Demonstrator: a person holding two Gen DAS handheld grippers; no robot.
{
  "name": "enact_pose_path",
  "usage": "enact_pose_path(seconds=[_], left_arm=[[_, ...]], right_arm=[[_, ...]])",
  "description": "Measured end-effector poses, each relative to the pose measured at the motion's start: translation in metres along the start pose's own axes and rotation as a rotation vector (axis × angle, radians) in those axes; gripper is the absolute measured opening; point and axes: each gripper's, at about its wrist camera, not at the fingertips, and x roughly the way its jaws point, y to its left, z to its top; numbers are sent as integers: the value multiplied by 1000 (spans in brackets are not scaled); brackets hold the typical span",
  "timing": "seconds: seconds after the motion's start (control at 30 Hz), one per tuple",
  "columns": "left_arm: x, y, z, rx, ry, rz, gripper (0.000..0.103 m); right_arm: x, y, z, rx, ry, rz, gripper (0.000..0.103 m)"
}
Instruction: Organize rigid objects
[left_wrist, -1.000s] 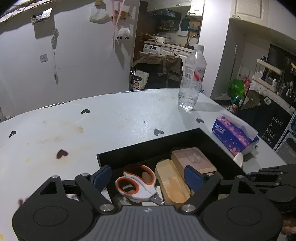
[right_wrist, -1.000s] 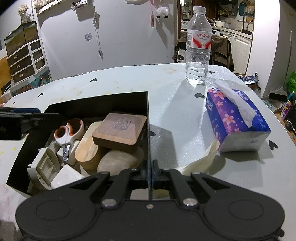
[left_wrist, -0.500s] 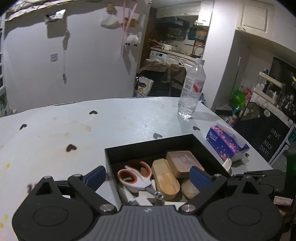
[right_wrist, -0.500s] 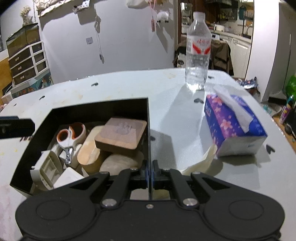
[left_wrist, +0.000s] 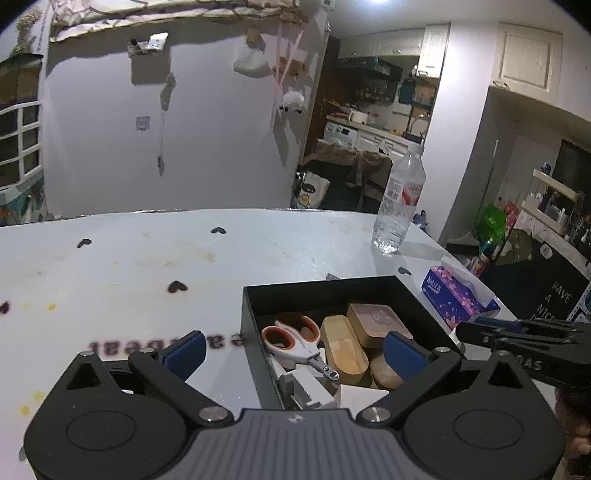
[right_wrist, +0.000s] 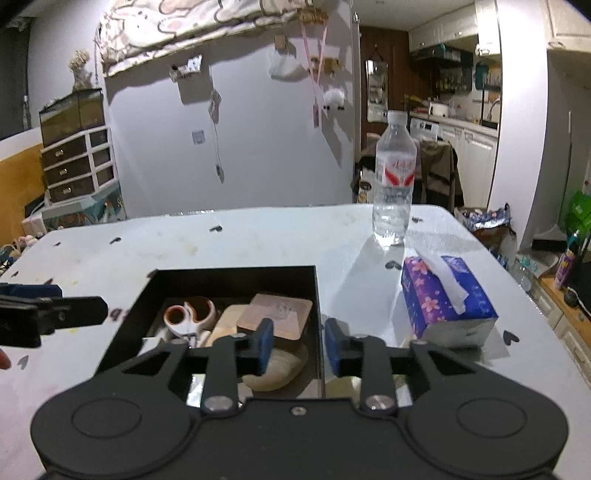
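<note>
My left gripper (left_wrist: 293, 354) has just been opening and now gapes wide with nothing between its fingers. Below it the box (left_wrist: 255, 325) holds scissors (left_wrist: 295, 341) and wooden blocks (left_wrist: 371, 321). My right gripper (right_wrist: 297, 345) has just been parting, straddling the box's right wall without touching it.

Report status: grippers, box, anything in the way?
Left gripper open, empty; right gripper just opened, astride the black open-top box's right wall. Orange-handled scissors and wooden blocks inside. Nothing blocking.
</note>
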Motion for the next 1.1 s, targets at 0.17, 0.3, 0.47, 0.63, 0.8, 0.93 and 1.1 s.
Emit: enact_pose_path(seconds=[0.17, 0.3, 0.47, 0.63, 0.8, 0.93, 1.1], left_arm=[[-17, -2, -11, -4, -33, 21, 103], [-31, -4, -24, 3, -72, 38, 103], [-44, -10, -41, 20, -81, 51, 103], [-60, -15, -60, 23, -102, 82, 103], [-75, -17, -75, 18, -126, 113, 103], [-87, -20, -85, 15, -146, 127, 103], [-99, -24, -93, 20, -165, 142, 103]], right_arm=[[-19, 3, -8, 3, -31, -6, 63], [-34, 6, -18, -6, -53, -37, 80], [-50, 7, -33, -13, -72, -57, 89], [-67, 7, -48, -23, -94, -73, 99], [-81, 8, -61, -25, -119, -83, 101], [-93, 7, -67, -16, -143, -90, 102], [-105, 5, -74, -12, -168, -88, 102]])
